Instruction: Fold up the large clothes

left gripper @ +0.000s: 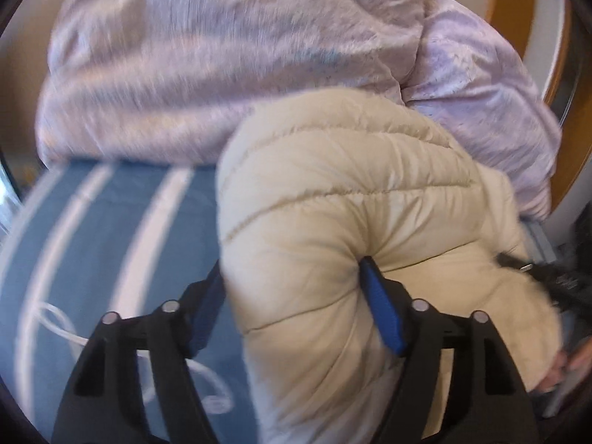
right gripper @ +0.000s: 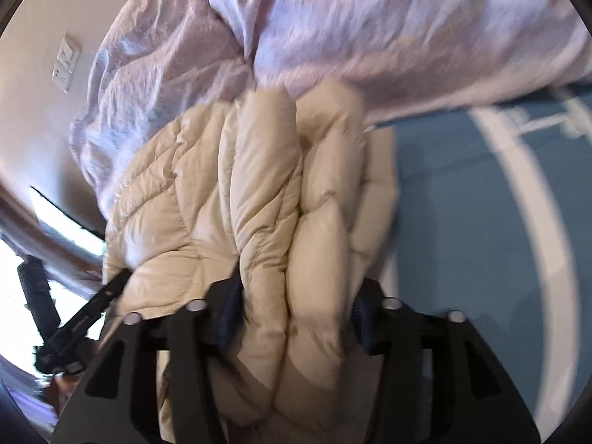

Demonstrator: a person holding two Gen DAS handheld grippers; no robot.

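Both grippers around a cream puffer jacket [left gripper: 333, 192] on the bed.
Left gripper [left gripper: 292, 296] and right gripper [right gripper: 296, 314] each pinch bunched jacket; only the right view shows a wall switch [right gripper: 66, 63].

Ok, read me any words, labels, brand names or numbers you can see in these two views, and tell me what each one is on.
No text can be read.
Blue bed sheet with white stripes: white marks near its top right edge, too blurred to read.
White wall plate: no lettering can be made out.
Black device beside the cream quilted puffer jacket: small marks, too blurred.
Lilac duvet: no text.
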